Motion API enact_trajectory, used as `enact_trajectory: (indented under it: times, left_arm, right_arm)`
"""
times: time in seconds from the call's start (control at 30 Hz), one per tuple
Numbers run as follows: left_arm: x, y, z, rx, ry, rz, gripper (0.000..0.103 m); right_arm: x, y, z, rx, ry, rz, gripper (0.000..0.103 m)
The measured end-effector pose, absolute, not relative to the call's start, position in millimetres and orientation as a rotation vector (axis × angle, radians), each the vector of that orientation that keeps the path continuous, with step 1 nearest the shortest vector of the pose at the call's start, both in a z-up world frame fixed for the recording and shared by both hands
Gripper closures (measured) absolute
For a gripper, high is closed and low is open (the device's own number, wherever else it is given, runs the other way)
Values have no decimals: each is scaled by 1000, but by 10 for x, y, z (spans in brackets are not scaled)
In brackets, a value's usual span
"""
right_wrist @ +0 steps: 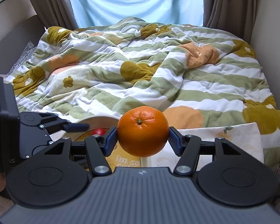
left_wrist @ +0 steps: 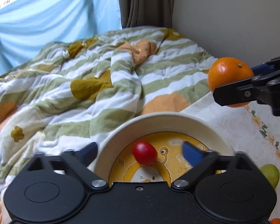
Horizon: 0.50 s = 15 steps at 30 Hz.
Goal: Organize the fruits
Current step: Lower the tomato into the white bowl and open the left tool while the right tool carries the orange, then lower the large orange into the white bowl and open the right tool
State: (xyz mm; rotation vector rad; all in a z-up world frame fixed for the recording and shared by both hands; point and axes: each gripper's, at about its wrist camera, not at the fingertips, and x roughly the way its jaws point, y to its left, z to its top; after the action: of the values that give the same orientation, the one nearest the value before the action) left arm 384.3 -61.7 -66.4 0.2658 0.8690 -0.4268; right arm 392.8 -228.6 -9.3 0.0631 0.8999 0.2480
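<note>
Black linkage of the left gripper (left_wrist: 140,154) fills the near edge of its view, its blue-padded jaws spread wide, pressing on nothing. Between them a small red fruit (left_wrist: 144,153) lies in the cream bowl (left_wrist: 169,124), on its yellow duck print. The right gripper (right_wrist: 142,137) pinches an orange (right_wrist: 142,131) by its sides, stem toward the camera, held above the bowl's right rim. Bowl and a green fruit (left_wrist: 269,173) near right of it sit on a pale floral tablecloth (left_wrist: 233,123). Beyond, a rumpled blanket (right_wrist: 140,65) striped green and white with ochre flowers covers the bed. At the far end a light blue sheet (right_wrist: 136,1) hangs over the window between brown curtains (right_wrist: 48,1).
</note>
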Motion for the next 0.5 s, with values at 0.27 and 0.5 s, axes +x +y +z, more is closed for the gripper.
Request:
enact_trajectory:
  times: [0.27, 0.5]
  left_arm:
    - [3550, -338, -460, 214, 905, -396, 0]
    - [3287, -112, -292, 213, 884, -329, 0]
  right_arm:
    - [3874, -2221, -77, 38, 901, 263, 29]
    - [3814, -1965, -226, -36, 883, 302, 29]
